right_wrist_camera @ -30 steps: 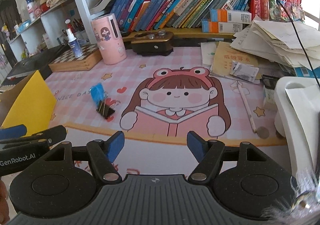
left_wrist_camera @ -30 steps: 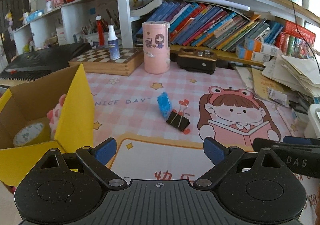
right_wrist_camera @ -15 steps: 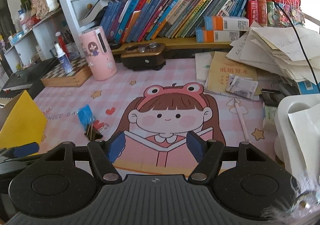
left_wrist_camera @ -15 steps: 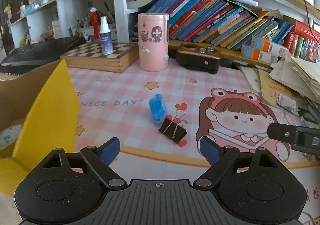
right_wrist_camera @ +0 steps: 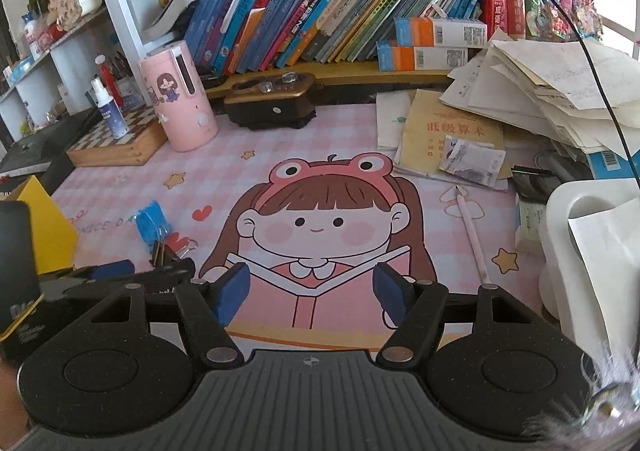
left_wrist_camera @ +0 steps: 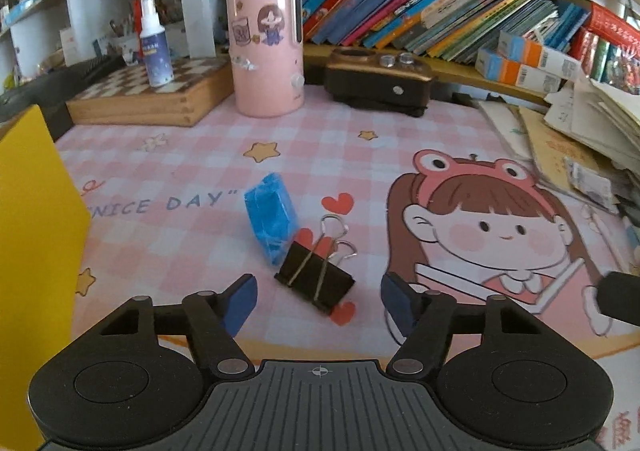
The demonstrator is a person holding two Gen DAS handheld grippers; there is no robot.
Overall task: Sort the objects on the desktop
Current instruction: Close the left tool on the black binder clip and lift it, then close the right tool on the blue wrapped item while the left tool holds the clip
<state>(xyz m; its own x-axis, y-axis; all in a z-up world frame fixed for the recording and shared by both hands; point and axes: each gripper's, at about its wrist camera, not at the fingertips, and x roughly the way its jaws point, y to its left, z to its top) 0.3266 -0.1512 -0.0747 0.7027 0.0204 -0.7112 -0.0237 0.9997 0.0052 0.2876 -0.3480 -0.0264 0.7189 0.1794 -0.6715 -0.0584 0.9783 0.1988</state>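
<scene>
A black binder clip (left_wrist_camera: 316, 283) with silver handles lies on the pink cartoon desk mat (left_wrist_camera: 192, 171), touching a blue wrapped packet (left_wrist_camera: 272, 219) just behind it. My left gripper (left_wrist_camera: 318, 301) hovers low over the clip. Its jaws are closing with the clip between the blue pads (left_wrist_camera: 240, 303), which stand clear of it on both sides. The right wrist view shows the same packet (right_wrist_camera: 150, 221) and the left gripper (right_wrist_camera: 148, 271) at its left edge. My right gripper (right_wrist_camera: 312, 291) stands open over the mat's girl picture with nothing between its fingers.
A yellow-flapped cardboard box (left_wrist_camera: 36, 235) stands at the left. At the back are a pink cylinder (left_wrist_camera: 266, 47), a chessboard box (left_wrist_camera: 152, 99) with a spray bottle (left_wrist_camera: 154, 51), and a brown case (left_wrist_camera: 378, 81). Papers (right_wrist_camera: 540, 91), a pen (right_wrist_camera: 472, 235) and a white container (right_wrist_camera: 580, 251) crowd the right.
The left gripper has moved forward and down onto the binder clip, and its jaws have narrowed. The cardboard box has slid to the left edge of its view. The right gripper shifted slightly.
</scene>
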